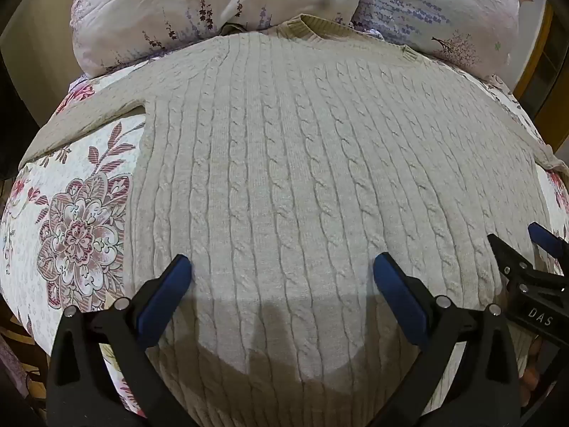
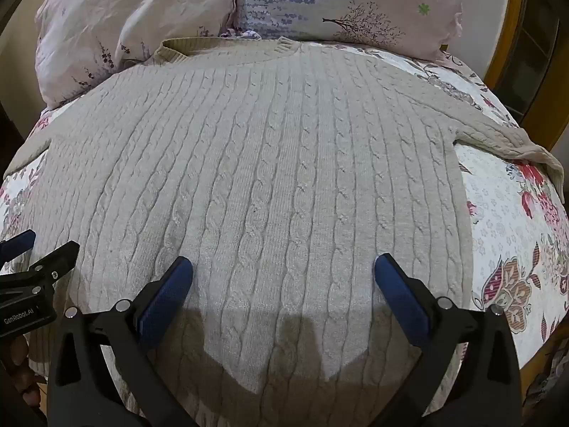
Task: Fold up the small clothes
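The left wrist view reads "DAS" on the body of the right gripper [image 1: 526, 249] at its right edge; the right wrist view reads "GenRobot.AI" on the left gripper [image 2: 39, 245] at its left edge. The cream cable-knit sweater [image 1: 284, 163] lies flat and spread on the floral bedspread [image 1: 71, 213], collar towards the two pillows [image 2: 142, 10]; the left view alone shows the sleeve [image 1: 89, 117] running out to the left and a large flower print beside the body; the right view alone shows the other sleeve [image 2: 505, 138] draping over the bed's right edge. Both grippers hover side by side above the sweater's lower part, near the hem; each has its blue-padded fingers [image 2: 167, 295] spread wide, pinching nothing; their shadows fall on the knit beneath.
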### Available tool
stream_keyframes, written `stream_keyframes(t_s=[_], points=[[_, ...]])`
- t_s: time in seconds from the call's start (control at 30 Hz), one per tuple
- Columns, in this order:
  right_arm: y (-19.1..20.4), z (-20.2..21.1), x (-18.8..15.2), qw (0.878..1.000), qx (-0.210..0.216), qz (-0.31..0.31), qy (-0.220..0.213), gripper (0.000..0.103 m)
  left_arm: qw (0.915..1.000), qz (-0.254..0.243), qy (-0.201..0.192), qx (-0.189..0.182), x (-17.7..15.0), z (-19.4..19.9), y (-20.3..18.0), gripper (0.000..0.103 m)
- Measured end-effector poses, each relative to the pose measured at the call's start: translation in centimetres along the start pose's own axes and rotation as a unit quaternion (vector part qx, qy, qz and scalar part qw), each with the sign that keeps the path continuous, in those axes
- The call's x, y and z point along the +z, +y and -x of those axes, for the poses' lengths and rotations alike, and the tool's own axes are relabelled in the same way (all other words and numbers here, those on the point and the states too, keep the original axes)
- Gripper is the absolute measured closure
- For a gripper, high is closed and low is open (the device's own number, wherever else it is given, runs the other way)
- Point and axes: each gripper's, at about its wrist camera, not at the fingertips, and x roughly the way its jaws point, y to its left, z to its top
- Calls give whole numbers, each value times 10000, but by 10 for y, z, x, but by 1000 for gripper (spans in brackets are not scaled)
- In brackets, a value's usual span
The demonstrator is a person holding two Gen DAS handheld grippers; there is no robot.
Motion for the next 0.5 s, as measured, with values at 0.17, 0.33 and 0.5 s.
stream_keyframes(t_s=[0.17, 0.33, 0.5], points=[[-1, 0, -1, 10000, 11, -7, 0, 1, 10000, -12, 7, 18, 0, 0, 0, 2], [-1, -1, -2, 10000, 11, -1, 2, 1, 10000, -12, 8, 20, 0, 0, 0, 2], [-1, -1, -2, 10000, 10, -1, -1, 1, 10000, -14, 8, 21, 0, 0, 0, 2]])
